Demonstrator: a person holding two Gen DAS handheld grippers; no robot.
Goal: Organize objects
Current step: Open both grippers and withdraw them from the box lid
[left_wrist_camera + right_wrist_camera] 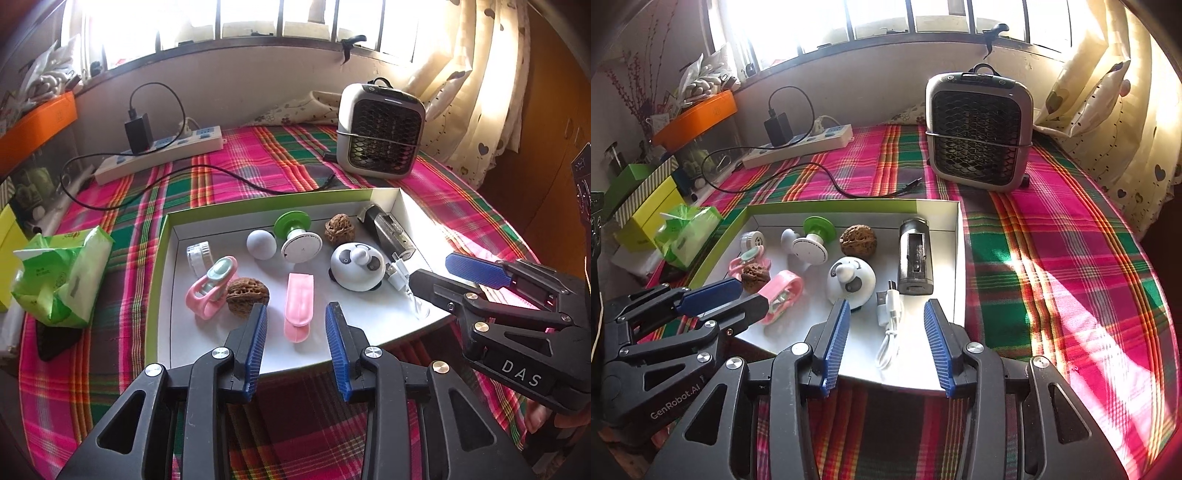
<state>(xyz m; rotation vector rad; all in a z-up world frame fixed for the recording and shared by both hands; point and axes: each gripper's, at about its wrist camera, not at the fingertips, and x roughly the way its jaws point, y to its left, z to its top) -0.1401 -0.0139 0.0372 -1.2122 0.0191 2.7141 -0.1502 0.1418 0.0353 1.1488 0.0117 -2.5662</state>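
A shallow white box with green sides (162,258) (960,258) lies on the plaid cloth and holds several small items. Among them are two walnuts (246,295) (339,229), a pink clip (298,306), a panda-faced gadget (356,267) (851,280), a white USB cable (890,317) and a dark metal gadget (915,258). My left gripper (297,314) is open over the box's near edge, with the pink clip between its fingers' line. My right gripper (886,310) is open over the near right corner, above the white cable.
A grey desk fan (979,129) stands at the back right. A white power strip (159,155) with a black charger and loose black cable lies at the back left. A green tissue pack (62,273) lies left of the box. Curtains (1108,92) hang at the right.
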